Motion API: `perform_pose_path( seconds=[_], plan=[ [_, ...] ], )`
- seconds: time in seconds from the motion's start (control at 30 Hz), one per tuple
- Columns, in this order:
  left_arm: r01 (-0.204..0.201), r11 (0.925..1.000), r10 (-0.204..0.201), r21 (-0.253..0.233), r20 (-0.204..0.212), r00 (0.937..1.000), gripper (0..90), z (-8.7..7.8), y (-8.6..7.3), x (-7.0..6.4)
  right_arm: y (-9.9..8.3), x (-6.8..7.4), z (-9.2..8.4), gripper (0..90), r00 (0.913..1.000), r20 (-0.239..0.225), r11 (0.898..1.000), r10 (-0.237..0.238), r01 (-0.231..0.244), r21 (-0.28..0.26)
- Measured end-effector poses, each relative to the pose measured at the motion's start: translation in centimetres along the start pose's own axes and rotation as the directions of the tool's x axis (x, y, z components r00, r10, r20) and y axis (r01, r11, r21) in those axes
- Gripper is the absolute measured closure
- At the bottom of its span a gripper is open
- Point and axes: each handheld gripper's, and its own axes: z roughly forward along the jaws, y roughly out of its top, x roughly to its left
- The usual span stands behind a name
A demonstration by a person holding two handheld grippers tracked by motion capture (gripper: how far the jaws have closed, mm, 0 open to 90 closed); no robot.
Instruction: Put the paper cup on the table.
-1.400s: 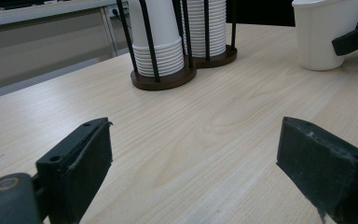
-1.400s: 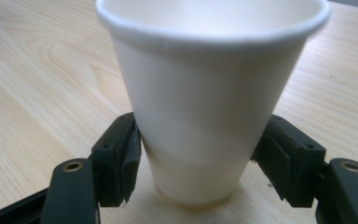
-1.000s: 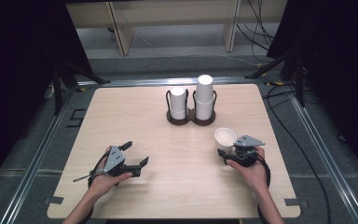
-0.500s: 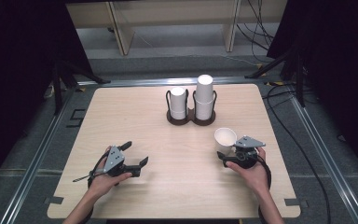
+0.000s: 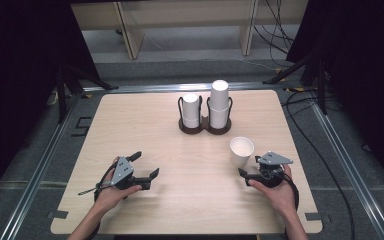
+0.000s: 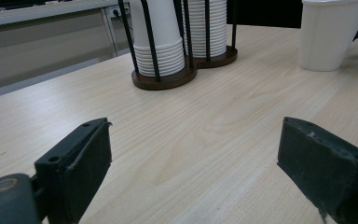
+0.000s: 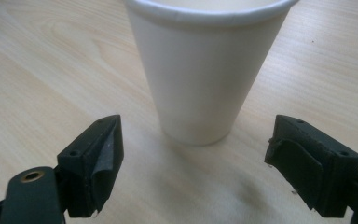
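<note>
**White cup stands free in front of the right tool**

The white paper cup [image 5: 241,151] stands upright on the wooden counter [image 5: 145,130], its open mouth up, on the right half of the counter and nearer to the person than the cup holder. In the right gripper view the cup [image 7: 207,70] is just ahead of the two black jaws, and a clear gap shows on each side between the jaws and the cup wall; nothing presses on it.

The right tool [image 5: 247,175] lies low over the counter just beside the cup, on the person's side of it. Its jaws have just been opening and now stand wide, released, with the cup in front of them and not gripped.

The left tool [image 5: 145,166] is well apart from the cup, over the left front part of the counter, held in the person's left hand [image 5: 111,192]. Its jaws are also apart and hold nothing; in the left gripper view only bare wood lies between them.

Farther back, near the middle of the counter, stands a dark holder [image 5: 203,127] with two wire frames. Each frame keeps a stack of white cups [image 5: 219,102], mouths down; the right stack is taller than the left.
</note>
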Motion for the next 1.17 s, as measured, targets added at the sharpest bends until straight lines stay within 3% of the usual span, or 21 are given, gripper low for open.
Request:
perform_pose_path(
  seconds=[0.13, 0.17, 0.23, 0.27, 0.37, 0.4, 0.43, 0.5, 0.57, 0.6, 0.63, 0.7, 0.73, 0.77, 0.8, 0.87, 1.0, 1.03, 1.07, 1.1, 1.17],
  plan=[
    [0.005, 1.0000, -0.005, 0.001, 0.001, 1.0000, 9.3, 0.0, 0.0, 0.1, -0.7, 0.0, -0.9, 18.3, 1.0000, 0.008, 1.000, 0.002, -0.002, -0.028],
    [0.004, 1.0000, -0.004, 0.000, 0.002, 1.0000, 9.3, 0.0, 0.0, 0.1, -0.9, 0.3, -1.3, 18.4, 0.9990, 0.027, 0.999, 0.035, -0.034, -0.036],
    [0.002, 1.0000, -0.002, 0.000, 0.003, 1.0000, 9.3, 0.0, 0.0, 0.1, -1.1, 0.0, -1.9, 18.4, 0.9987, 0.051, 0.998, 0.008, -0.005, -0.056],
    [0.001, 1.0000, -0.001, 0.001, 0.003, 1.0000, 9.3, 0.0, 0.0, 0.1, -1.3, 0.0, -2.1, 18.4, 0.9991, 0.025, 0.998, 0.033, -0.031, -0.060],
    [0.004, 1.0000, -0.004, 0.002, 0.002, 1.0000, 9.3, 0.0, 0.0, 0.1, -1.8, 0.0, -2.9, 18.6, 0.9975, 0.046, 0.996, 0.054, -0.050, -0.067],
    [0.002, 1.0000, -0.002, -0.001, 0.004, 1.0000, 9.3, 0.0, 0.0, 0.1, -2.0, -0.3, -3.0, 18.7, 0.9986, 0.048, 0.995, 0.020, -0.015, -0.096],
    [0.003, 1.0000, -0.003, -0.001, 0.003, 1.0000, 9.3, 0.0, 0.0, 0.1, -2.2, -0.2, -3.2, 18.7, 0.9979, 0.045, 0.995, 0.047, -0.043, -0.089],
    [0.004, 1.0000, -0.004, 0.001, 0.002, 1.0000, 9.3, 0.0, 0.0, 0.1, -2.4, -0.3, -3.7, 19.0, 0.9970, 0.063, 0.993, 0.046, -0.039, -0.110],
    [0.000, 1.0000, 0.000, 0.001, 0.002, 1.0000, 9.3, 0.0, 0.0, 0.1, -2.6, -0.4, -4.0, 19.2, 0.9977, 0.043, 0.991, 0.052, -0.046, -0.125],
    [0.000, 1.0000, 0.000, 0.000, 0.000, 1.0000, 9.3, 0.0, 0.0, 0.1, -2.7, -0.4, -4.1, 19.2, 0.9975, 0.042, 0.990, 0.056, -0.050, -0.135],
    [0.000, 1.0000, 0.000, -0.002, -0.001, 1.0000, 9.4, 0.0, 0.0, 0.0, -2.9, -0.5, -4.3, 19.3, 0.9965, 0.075, 0.987, 0.038, -0.026, -0.159],
    [0.003, 1.0000, -0.003, -0.002, -0.004, 1.0000, 9.4, 0.0, 0.0, 0.0, -3.0, -0.4, -4.5, 19.4, 0.9952, 0.074, 0.983, 0.064, -0.050, -0.174],
    [0.002, 1.0000, -0.002, -0.004, -0.004, 1.0000, 9.4, 0.0, 0.0, 0.0, -3.1, -0.6, -4.6, 19.7, 0.9962, 0.076, 0.982, 0.042, -0.027, -0.189],
    [0.001, 1.0000, -0.001, -0.003, -0.003, 1.0000, 9.5, 0.0, 0.0, 0.0, -3.1, -0.5, -4.6, 19.8, 0.9966, 0.046, 0.978, 0.068, -0.057, -0.199],
    [0.001, 1.0000, -0.001, -0.002, -0.002, 1.0000, 9.5, 0.0, 0.0, 0.0, -3.2, -0.7, -4.7, 19.8, 0.9961, 0.074, 0.976, 0.049, -0.032, -0.217],
    [-0.007, 1.0000, 0.007, 0.000, 0.002, 1.0000, 9.6, 0.0, 0.0, 0.0, -3.3, -0.7, -4.7, 19.8, 0.9960, 0.059, 0.969, 0.067, -0.051, -0.242],
    [-0.015, 0.9995, 0.015, 0.026, -0.003, 0.9999, 9.6, -0.2, 0.1, -0.1, -3.5, -0.9, -5.0, 19.8, 0.9954, 0.064, 0.963, 0.071, -0.052, -0.266],
    [-0.011, 0.9999, 0.011, 0.007, 0.003, 0.9999, 9.6, 0.0, 0.0, -0.1, -3.5, -0.9, -5.1, 19.7, 0.9952, 0.064, 0.963, 0.073, -0.054, -0.264],
    [-0.014, 0.9995, 0.014, 0.029, -0.002, 0.9999, 9.6, -0.2, 0.1, -0.1, -3.5, -0.8, -5.2, 19.7, 0.9944, 0.052, 0.965, 0.092, -0.076, -0.250],
    [-0.012, 0.9996, 0.012, 0.025, -0.001, 0.9999, 9.6, -0.1, 0.1, -0.1, -3.5, -0.9, -5.3, 19.7, 0.9952, 0.072, 0.967, 0.065, -0.045, -0.251],
    [-0.013, 0.9995, 0.013, 0.028, -0.001, 0.9999, 9.5, -0.1, 0.1, -0.1, -3.6, -0.8, -5.2, 19.8, 0.9959, 0.047, 0.959, 0.077, -0.061, -0.278]
  ],
)
